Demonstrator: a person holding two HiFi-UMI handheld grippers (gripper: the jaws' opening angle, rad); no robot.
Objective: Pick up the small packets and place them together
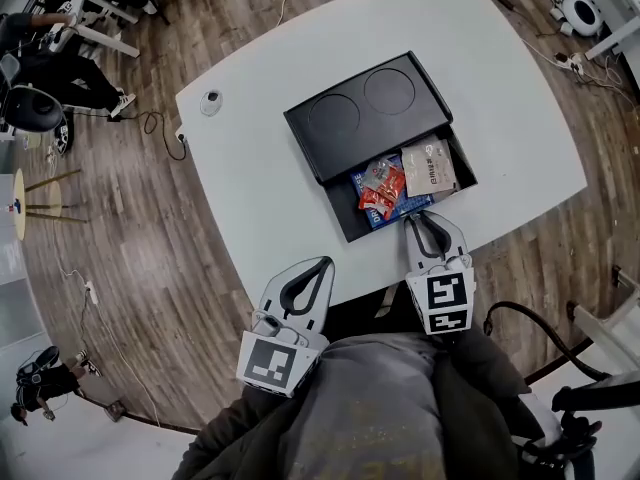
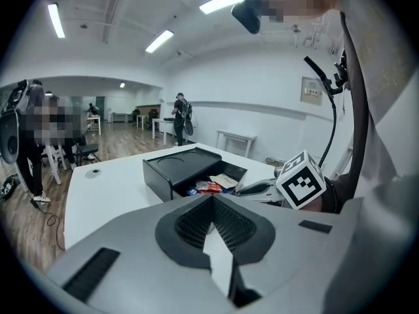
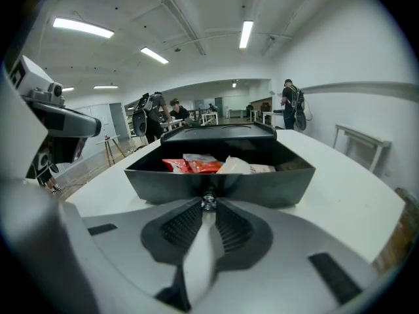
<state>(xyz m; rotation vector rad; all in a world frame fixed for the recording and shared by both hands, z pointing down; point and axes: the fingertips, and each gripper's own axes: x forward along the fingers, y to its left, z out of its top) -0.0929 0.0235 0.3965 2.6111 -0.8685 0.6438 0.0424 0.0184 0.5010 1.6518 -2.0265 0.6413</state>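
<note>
A black box [image 1: 365, 113] lies on the white table [image 1: 260, 168], its drawer [image 1: 338, 211] pulled out toward me. Inside lie a red packet [image 1: 383, 190], a blue packet [image 1: 398, 211] under it and a beige packet [image 1: 430, 166]. My right gripper [image 1: 413, 218] is at the drawer's front wall [image 3: 275, 185], shut on a small metal knob [image 3: 209, 201] in the middle of that wall. The red packets [image 3: 193, 166] and a pale packet [image 3: 242, 166] show over the wall. My left gripper [image 1: 326, 262] hangs shut and empty by the table's near edge, left of the drawer.
A small round grey device [image 1: 210, 101] sits at the table's far left corner. A cable [image 1: 155, 123] lies on the wooden floor. People stand and sit at desks [image 2: 180, 118] across the room. My lap is against the table's near edge.
</note>
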